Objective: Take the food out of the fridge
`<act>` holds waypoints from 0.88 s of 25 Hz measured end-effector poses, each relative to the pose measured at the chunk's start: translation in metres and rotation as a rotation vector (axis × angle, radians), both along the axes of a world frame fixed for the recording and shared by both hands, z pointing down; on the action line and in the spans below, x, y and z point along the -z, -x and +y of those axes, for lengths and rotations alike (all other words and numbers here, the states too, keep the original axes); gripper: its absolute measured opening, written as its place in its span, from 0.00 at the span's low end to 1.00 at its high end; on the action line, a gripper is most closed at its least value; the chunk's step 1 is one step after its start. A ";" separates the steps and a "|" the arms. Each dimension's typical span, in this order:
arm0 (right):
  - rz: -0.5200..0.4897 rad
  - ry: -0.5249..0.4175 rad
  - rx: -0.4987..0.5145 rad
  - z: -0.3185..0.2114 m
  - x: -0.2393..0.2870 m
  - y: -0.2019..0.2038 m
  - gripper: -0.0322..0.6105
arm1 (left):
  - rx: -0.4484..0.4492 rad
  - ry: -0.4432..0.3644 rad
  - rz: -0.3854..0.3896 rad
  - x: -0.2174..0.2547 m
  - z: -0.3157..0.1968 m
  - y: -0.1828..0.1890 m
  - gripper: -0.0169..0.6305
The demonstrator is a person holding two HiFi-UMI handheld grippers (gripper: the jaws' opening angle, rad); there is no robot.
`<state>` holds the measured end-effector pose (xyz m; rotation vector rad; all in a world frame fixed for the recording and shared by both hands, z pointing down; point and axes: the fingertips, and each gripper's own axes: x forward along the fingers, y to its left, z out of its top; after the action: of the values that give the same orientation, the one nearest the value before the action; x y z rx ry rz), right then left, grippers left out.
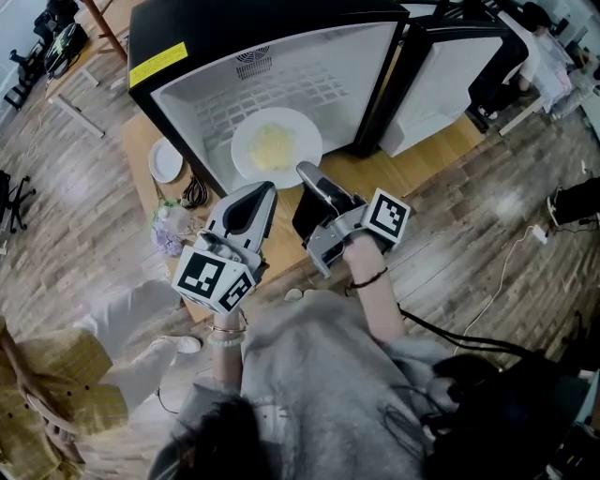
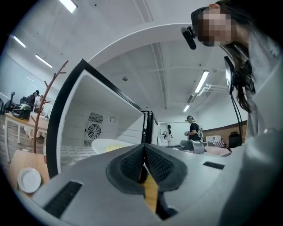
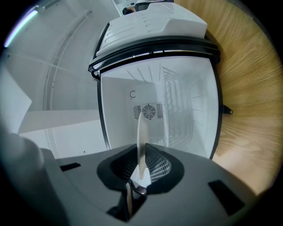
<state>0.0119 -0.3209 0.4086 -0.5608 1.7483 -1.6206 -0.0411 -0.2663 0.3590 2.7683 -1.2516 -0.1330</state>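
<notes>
While head view shows food (image 1: 272, 145) on plate (image 1: 305, 141) at fridge (image 1: 234, 23) mouth, right gripper (image 3: 141, 155) pinching the rim edge-on shows only in its own view; left gripper (image 2: 144, 155) jaws pressed together, empty.

This looks like a shared research lab, not a home kitchen; a small fridge (image 1: 272, 84) sits on a low wooden bench (image 1: 141, 141) on open plank floor (image 1: 75, 216); cables (image 1: 511, 258) trail at the head view's right; strip lights (image 2: 201, 81) line a high ceiling; other people (image 2: 193, 130) stand about, and a desk (image 2: 20, 120) at far left carries equipment.
</notes>
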 end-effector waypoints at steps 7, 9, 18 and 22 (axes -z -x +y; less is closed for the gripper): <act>0.005 -0.010 -0.001 0.001 0.002 0.000 0.12 | 0.001 -0.012 -0.005 0.001 0.002 0.000 0.04; 0.007 -0.014 -0.002 0.001 0.003 0.000 0.12 | 0.005 -0.009 -0.004 0.001 0.002 0.002 0.04; 0.000 -0.014 0.002 0.001 0.002 0.002 0.12 | 0.002 -0.012 0.005 0.001 0.001 0.002 0.04; -0.002 -0.013 0.003 0.000 0.001 0.001 0.12 | 0.005 -0.013 0.000 0.001 0.001 0.003 0.04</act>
<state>0.0107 -0.3207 0.4076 -0.5508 1.7580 -1.6095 -0.0437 -0.2649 0.3579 2.7763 -1.2630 -0.1421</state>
